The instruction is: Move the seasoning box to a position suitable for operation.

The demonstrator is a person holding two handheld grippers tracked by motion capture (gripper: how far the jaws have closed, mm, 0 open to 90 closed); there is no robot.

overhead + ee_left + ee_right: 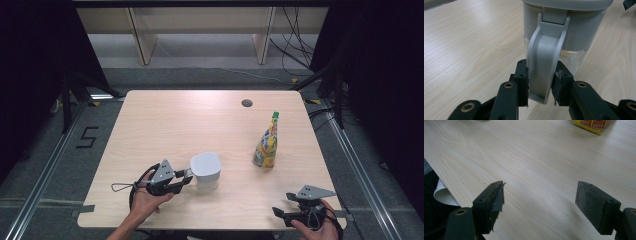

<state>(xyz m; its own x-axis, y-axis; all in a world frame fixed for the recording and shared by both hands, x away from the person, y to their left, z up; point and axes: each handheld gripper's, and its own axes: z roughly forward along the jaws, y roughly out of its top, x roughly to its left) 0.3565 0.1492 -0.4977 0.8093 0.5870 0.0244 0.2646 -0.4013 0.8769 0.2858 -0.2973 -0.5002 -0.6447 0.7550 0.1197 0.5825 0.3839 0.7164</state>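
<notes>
STEP: your left tongs (540,86) clamp the handle (544,65) of the white jug (205,170), near-left on the counter (165,125) | right tongs (540,205) gape empty, near-right | NEXT: probably lift the jug level, toward the yellow pouch (266,142).

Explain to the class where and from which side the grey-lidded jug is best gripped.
Grip the jug by its grey handle, coming level from the person's left. The handle sticks out that way as a narrow upright loop, and the left tool already clamps it on both flat sides.
</notes>
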